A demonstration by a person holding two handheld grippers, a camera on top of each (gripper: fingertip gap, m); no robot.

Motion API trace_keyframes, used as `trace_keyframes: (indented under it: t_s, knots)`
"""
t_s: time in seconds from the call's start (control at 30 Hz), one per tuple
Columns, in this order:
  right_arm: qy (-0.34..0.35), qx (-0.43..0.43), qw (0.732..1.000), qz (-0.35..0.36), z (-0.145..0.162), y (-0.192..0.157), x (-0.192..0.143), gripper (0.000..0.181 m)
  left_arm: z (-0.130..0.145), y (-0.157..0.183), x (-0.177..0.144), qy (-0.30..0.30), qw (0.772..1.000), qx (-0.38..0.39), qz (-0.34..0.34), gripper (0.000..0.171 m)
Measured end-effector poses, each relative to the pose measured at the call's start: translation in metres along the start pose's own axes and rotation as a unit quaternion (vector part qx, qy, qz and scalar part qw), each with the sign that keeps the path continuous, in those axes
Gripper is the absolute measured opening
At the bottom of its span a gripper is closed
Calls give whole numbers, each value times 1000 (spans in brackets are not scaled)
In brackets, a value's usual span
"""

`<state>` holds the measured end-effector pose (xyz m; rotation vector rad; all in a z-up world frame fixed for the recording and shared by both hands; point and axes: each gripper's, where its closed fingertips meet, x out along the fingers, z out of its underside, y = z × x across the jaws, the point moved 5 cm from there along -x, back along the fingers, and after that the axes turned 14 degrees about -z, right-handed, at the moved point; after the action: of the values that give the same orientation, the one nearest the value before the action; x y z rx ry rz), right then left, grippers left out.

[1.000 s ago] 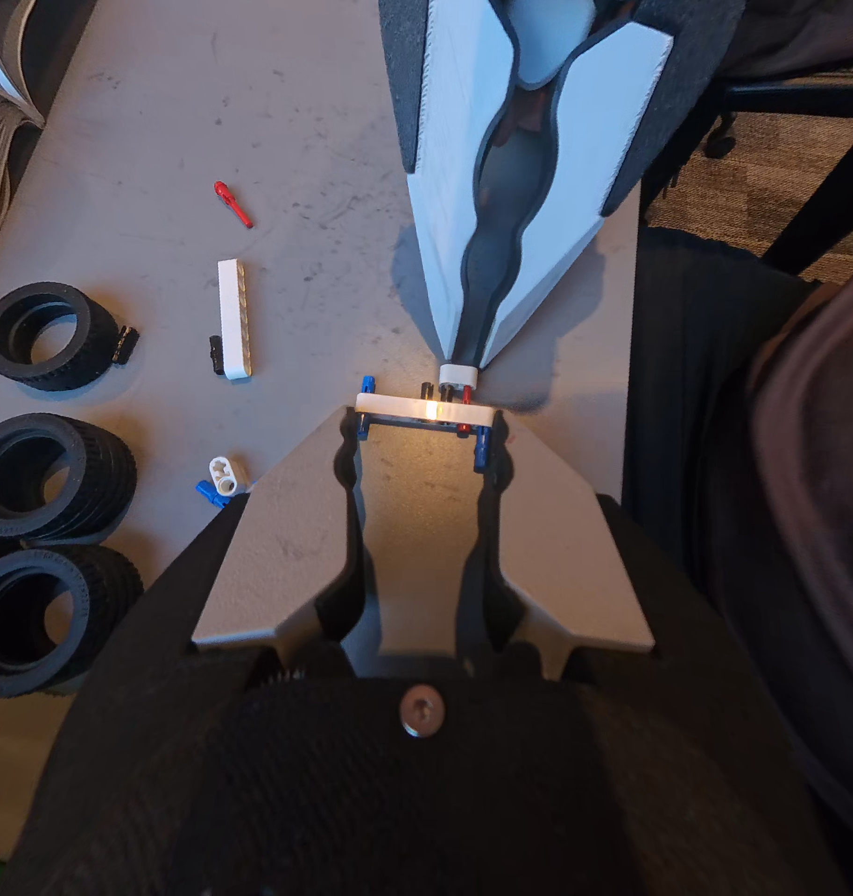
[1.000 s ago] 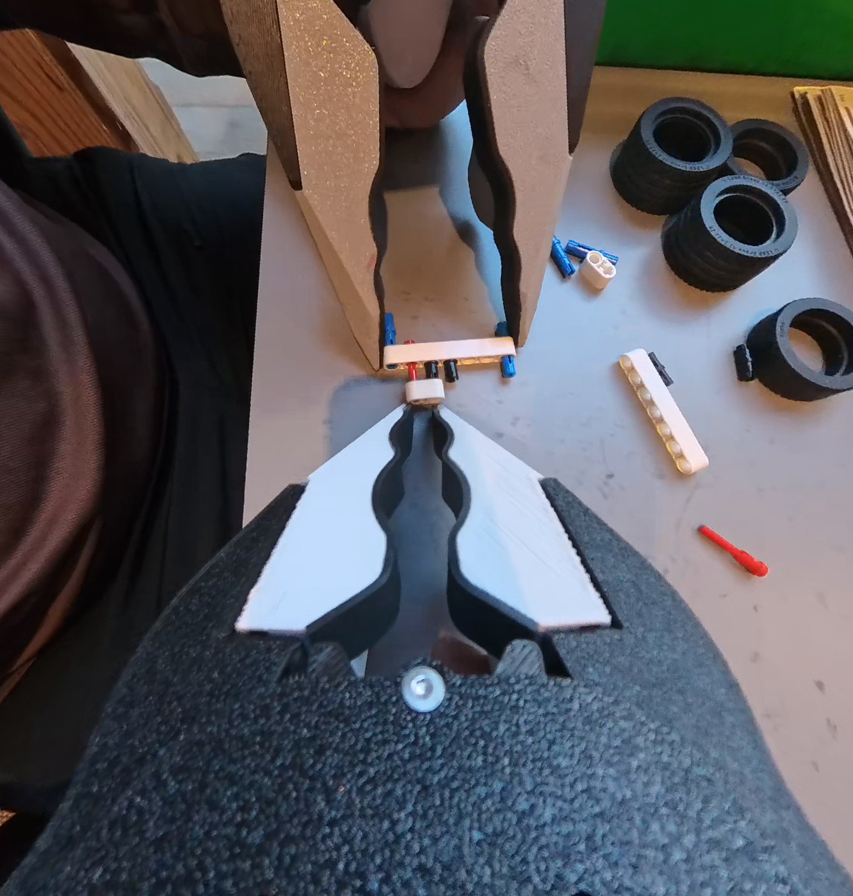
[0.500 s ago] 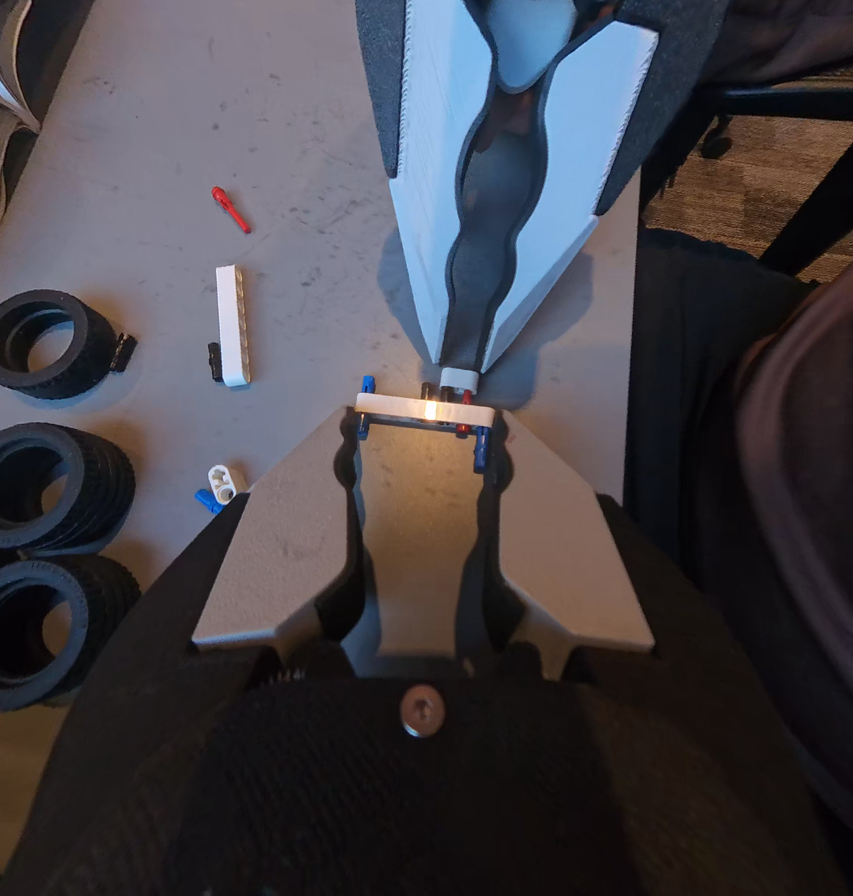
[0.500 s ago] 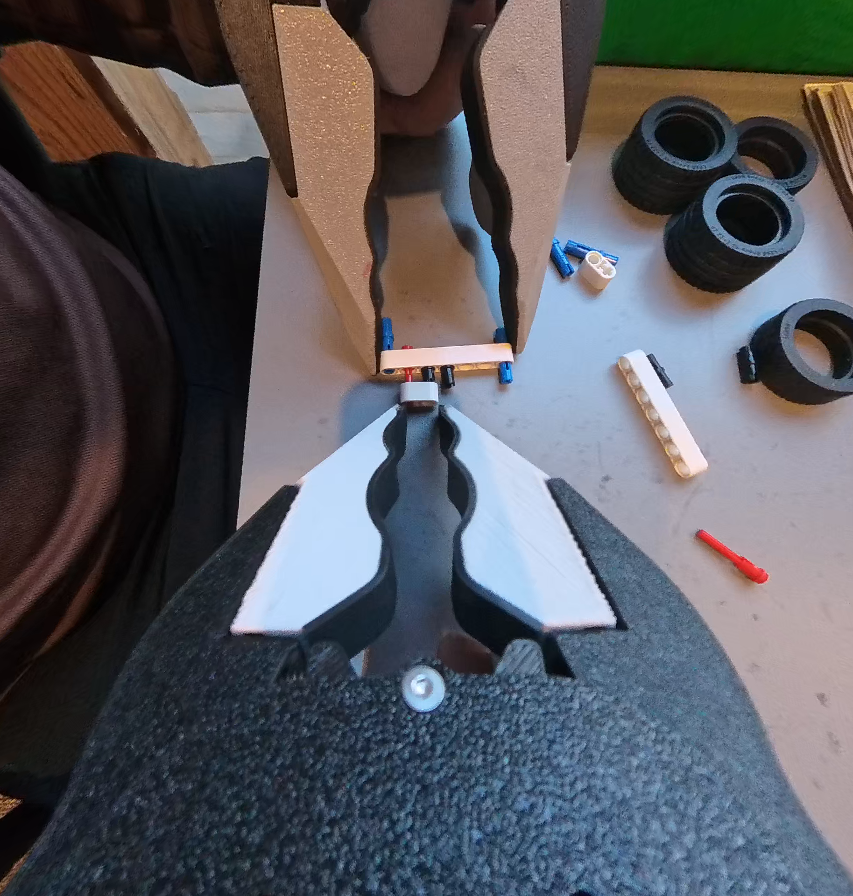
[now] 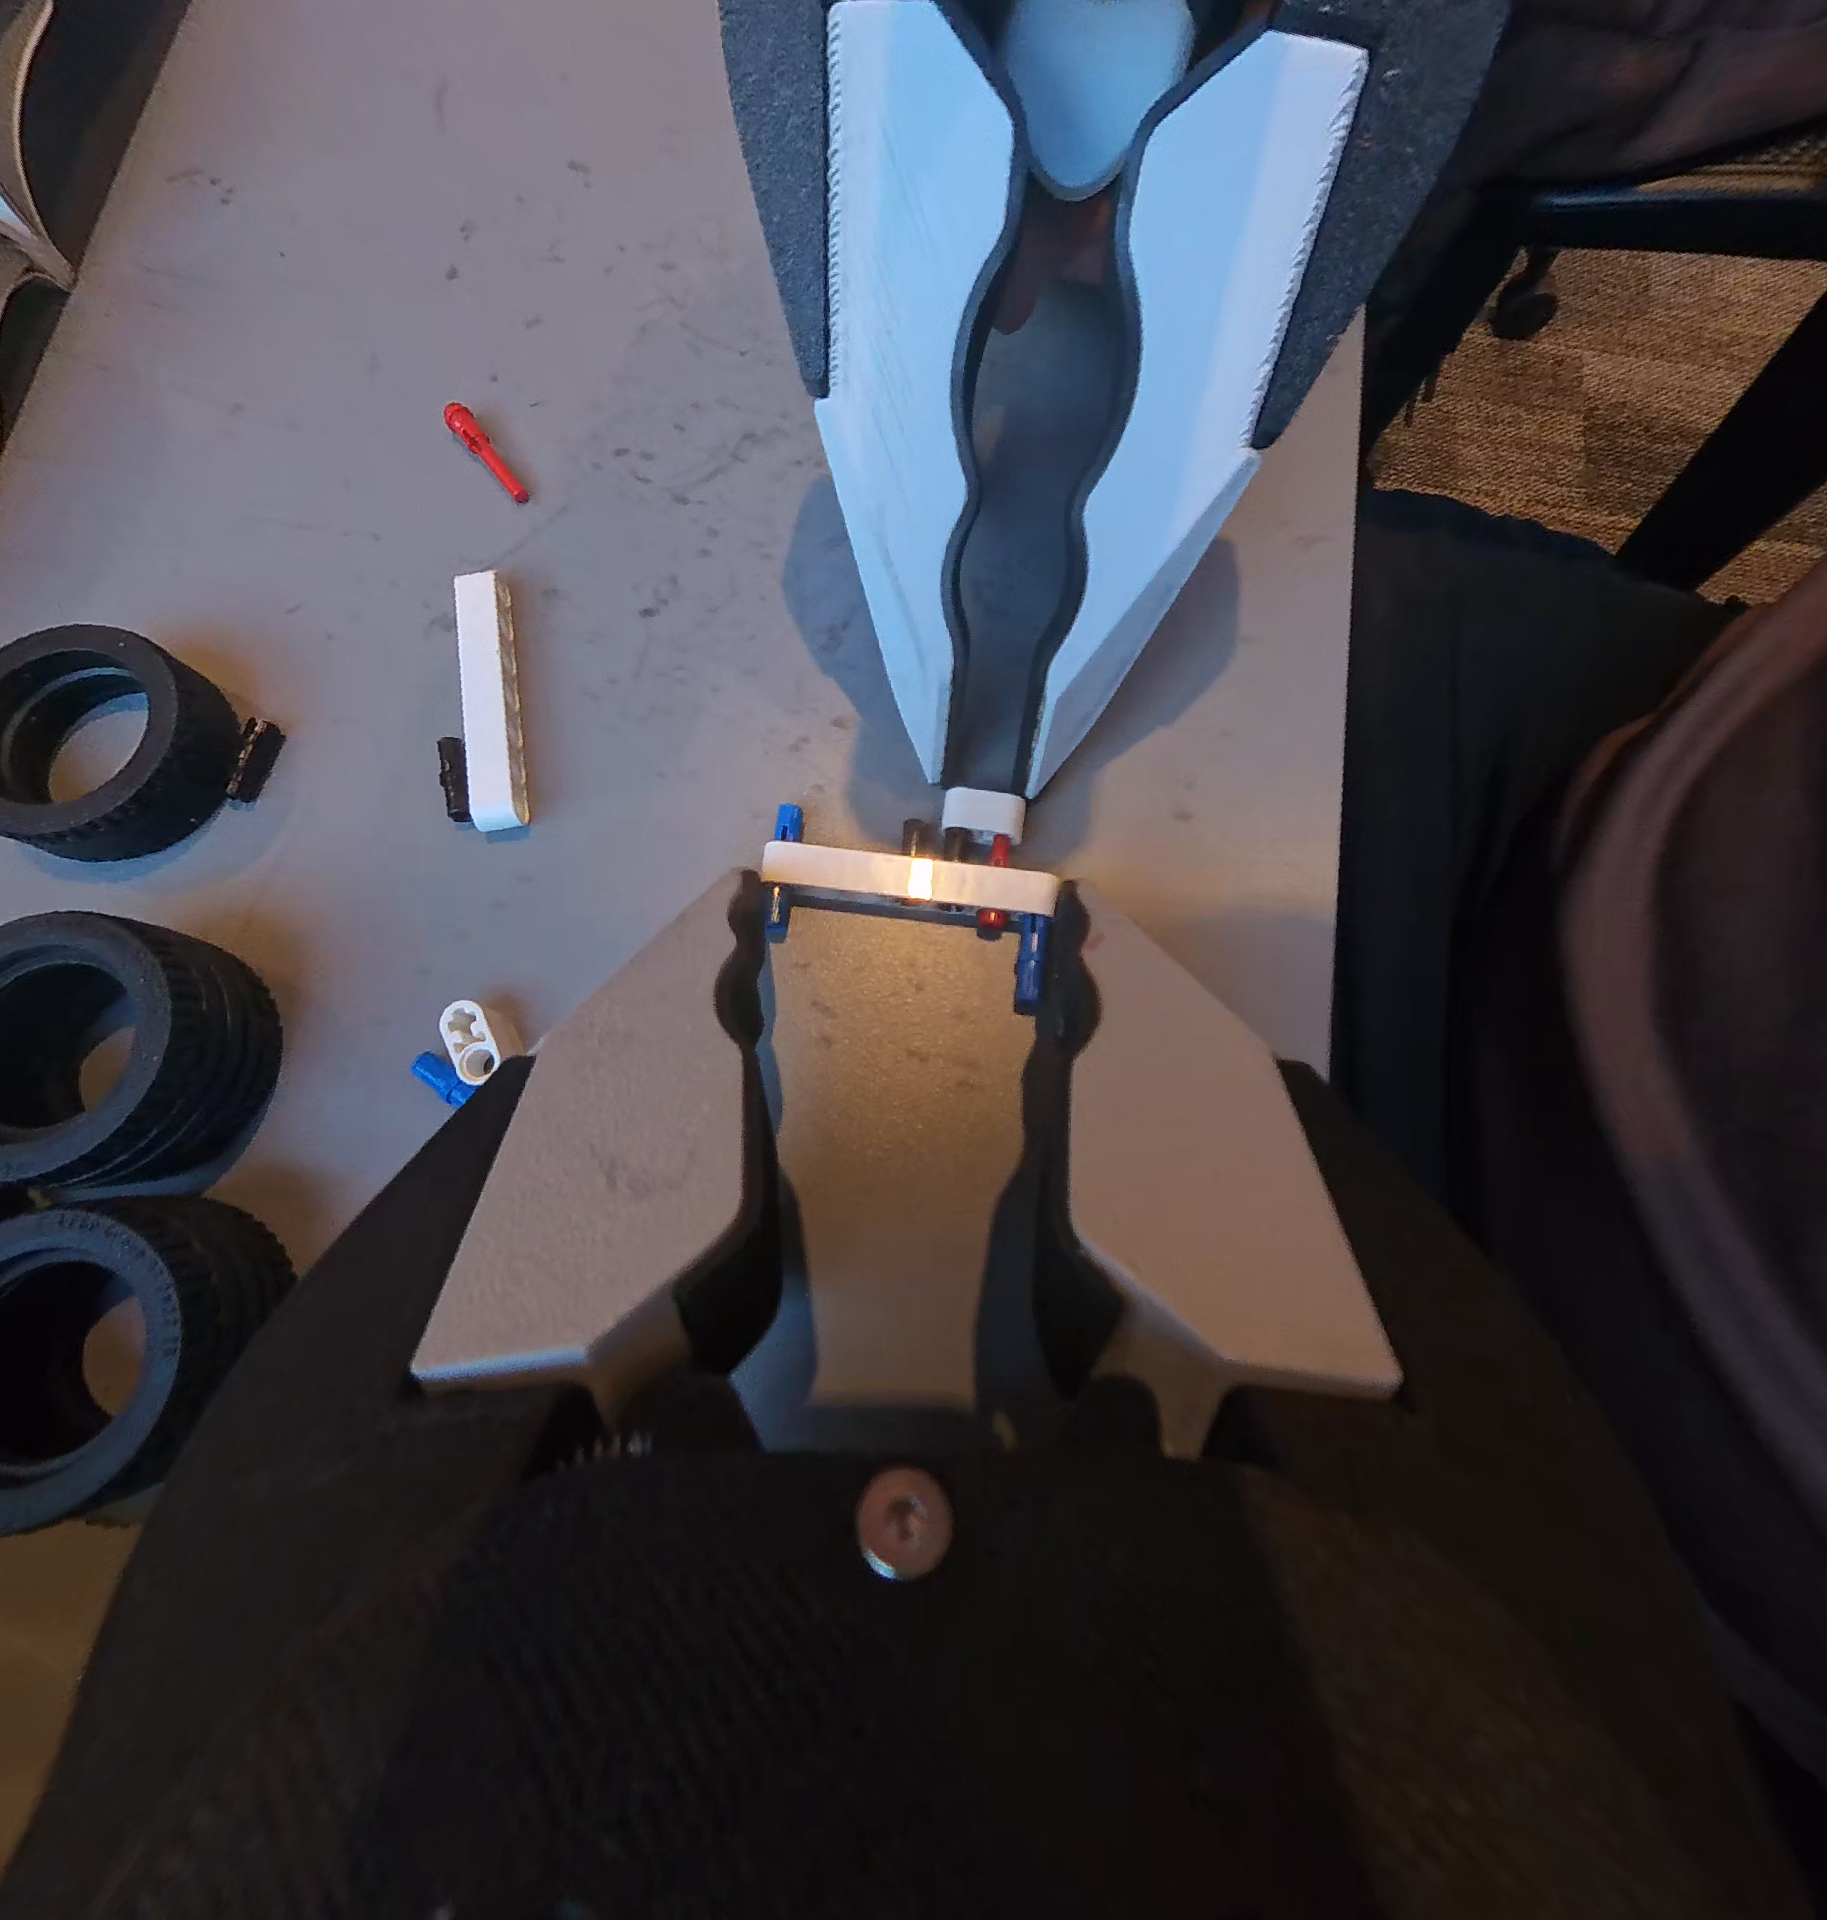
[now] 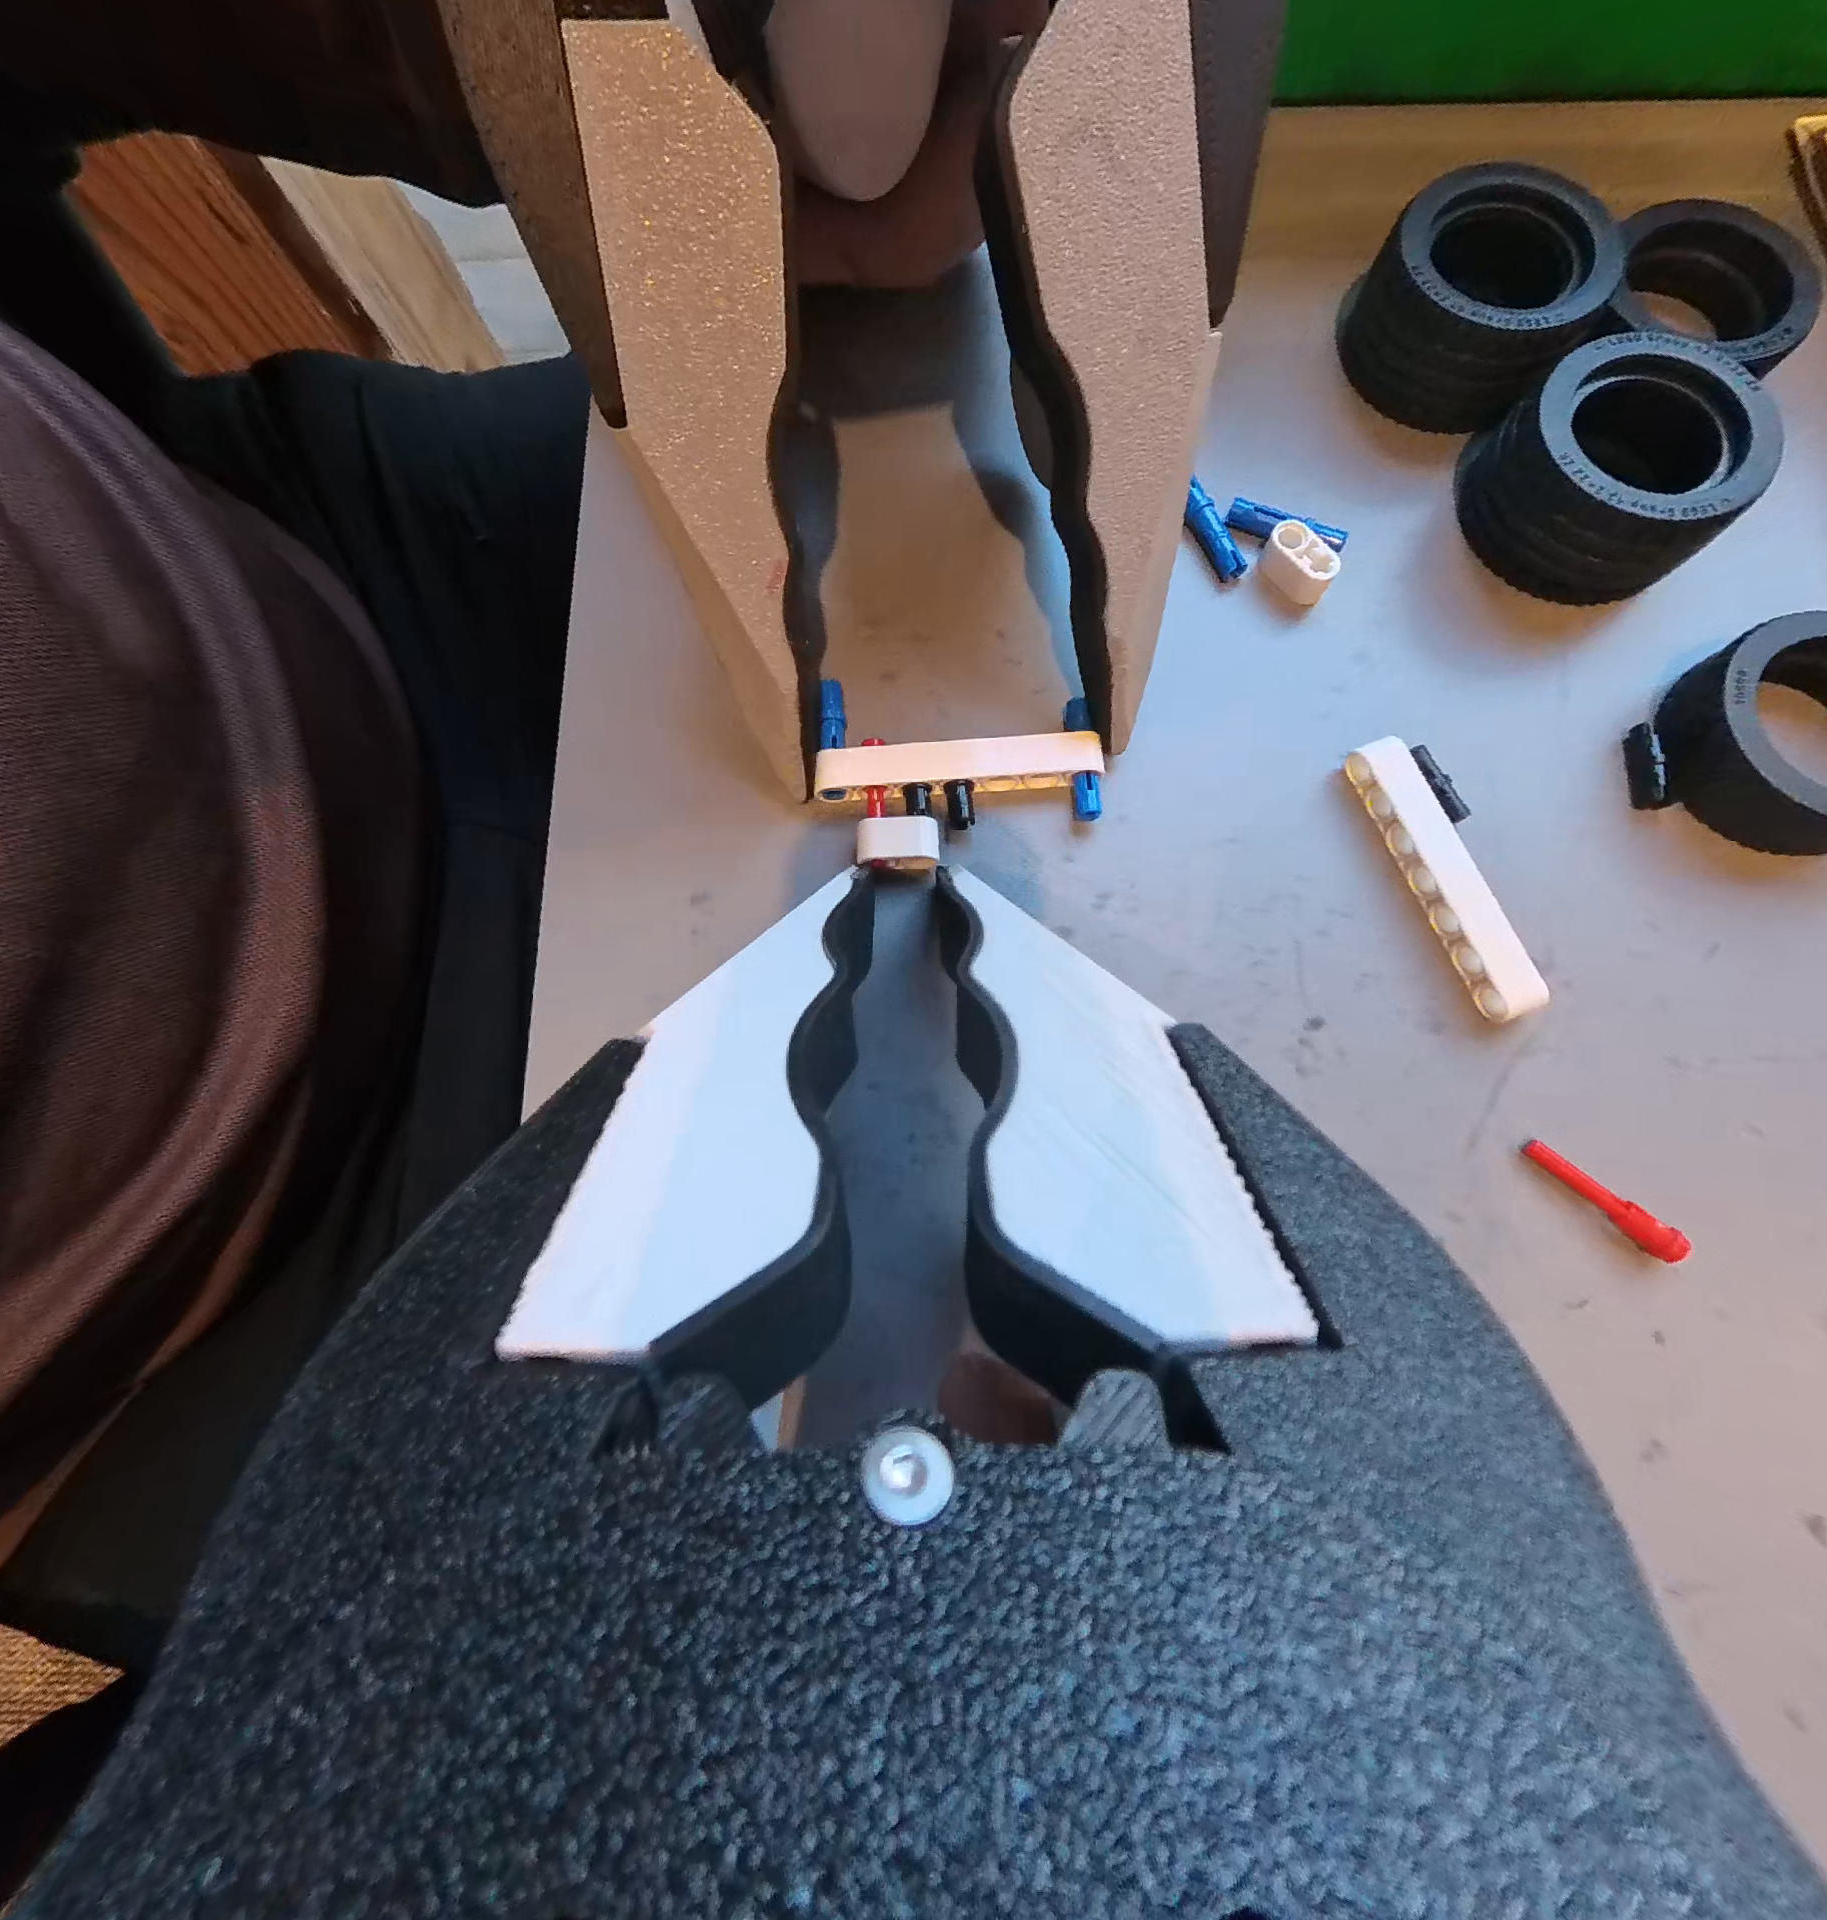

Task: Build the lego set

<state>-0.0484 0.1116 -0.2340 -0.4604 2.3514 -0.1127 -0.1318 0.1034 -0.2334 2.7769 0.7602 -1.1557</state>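
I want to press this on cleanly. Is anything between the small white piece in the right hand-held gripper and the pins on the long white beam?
Nothing visible does. The small white piece faces the beam with its red pin and black pins directly.

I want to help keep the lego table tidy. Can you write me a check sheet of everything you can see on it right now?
Surface: grey table, scuffed and marked.
Job's things: white beam with pins gripped end to end; small white connector held right at its red and black pins.
Clutter: spare white beam, red axle pin, loose blue pins with a white connector, four black tyres.
Grippers: left gripper shut on the beam; right gripper shut on the connector.
Cables: nothing seen.
Surroundings: person's dark clothing, carpet, green strip.
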Motion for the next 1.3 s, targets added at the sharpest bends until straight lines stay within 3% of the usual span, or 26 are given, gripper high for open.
trace_keyframes:
  t_s: [0.23, 0.33, 1.3]
  knots:
    - [-1, -3, 1000, 4, 0, -1, 0, 11, 0, 0, 0, 0, 1000, 3, -2, 54]
    - [-5, -17, 1000, -2, -1, -6, 3, 1, 0, 0, -1, 0, 1000, 4, 3, 54]
    - [1, 7, 1000, -13, -1, -7, 3, 0, 1, 1, -2, 5, 1000, 18, 21, 54]
